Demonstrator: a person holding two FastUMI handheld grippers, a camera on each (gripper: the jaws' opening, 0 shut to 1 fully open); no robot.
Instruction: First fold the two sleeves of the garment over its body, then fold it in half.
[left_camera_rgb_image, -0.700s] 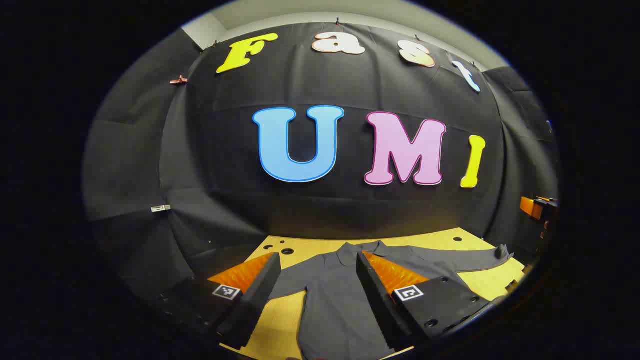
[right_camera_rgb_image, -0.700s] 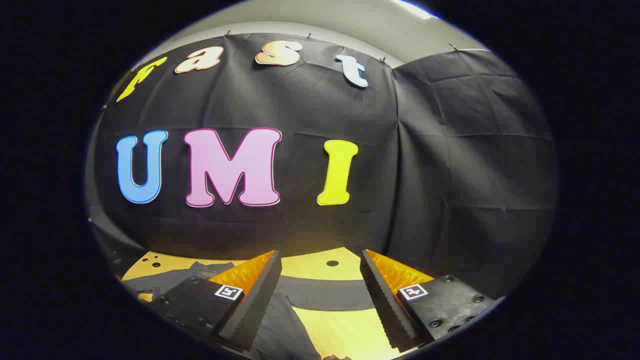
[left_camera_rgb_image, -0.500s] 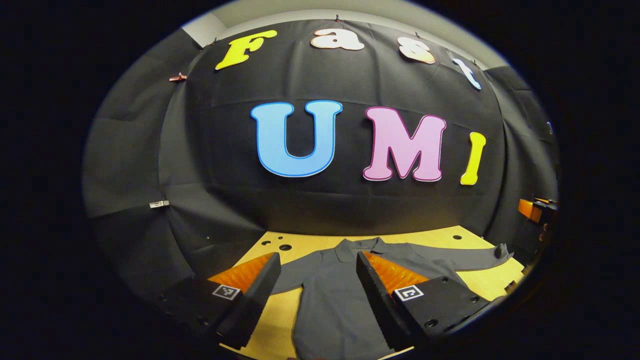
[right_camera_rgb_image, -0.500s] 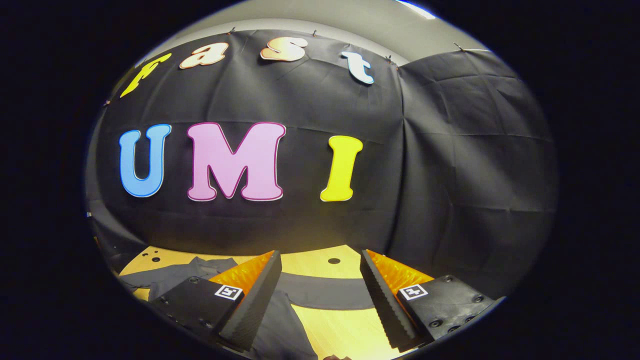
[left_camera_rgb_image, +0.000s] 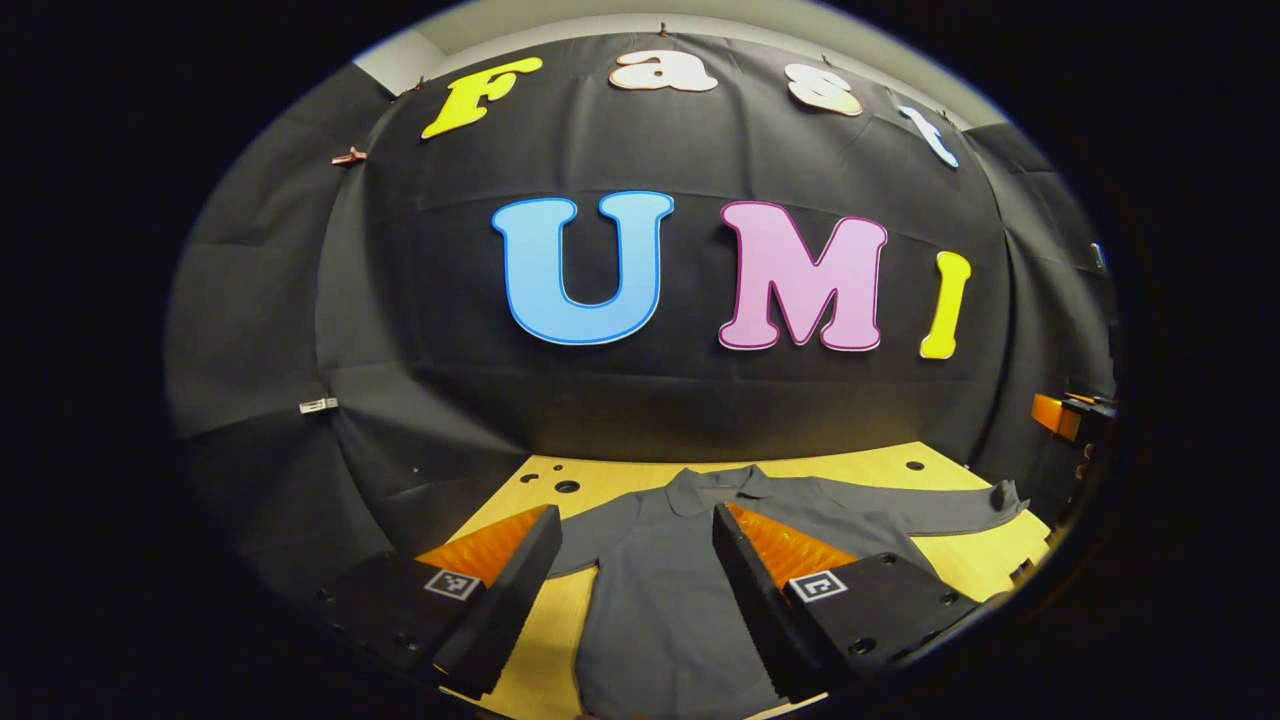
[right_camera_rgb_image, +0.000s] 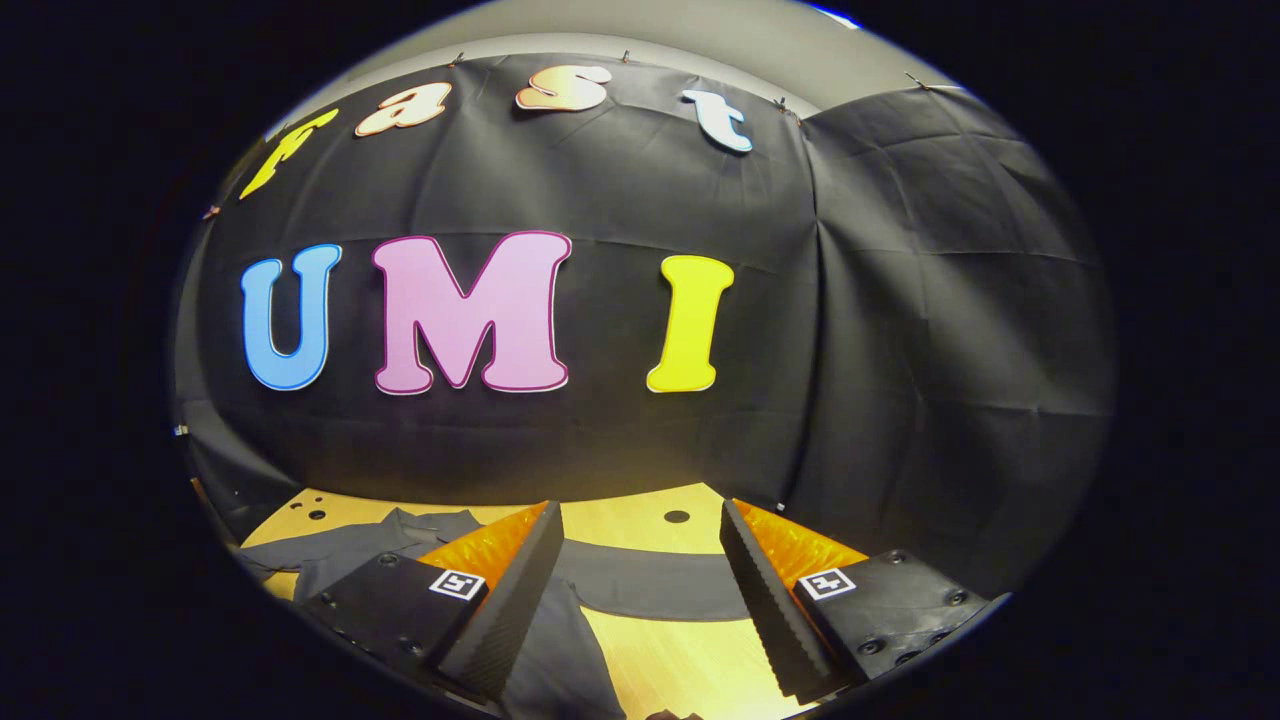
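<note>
Left gripper (left_camera_rgb_image: 630, 590) and right gripper (right_camera_rgb_image: 640, 590): each has two wedge-shaped fingers with ridged, serrated inner faces, mounted on black blocks with round screw holes and a small square black-and-white marker tag.

Lighting: dim booth, warm overhead pool on counter (left_camera_rgb_image: 880, 470). Image: sharp centre, strong fisheye bending at edges.
</note>
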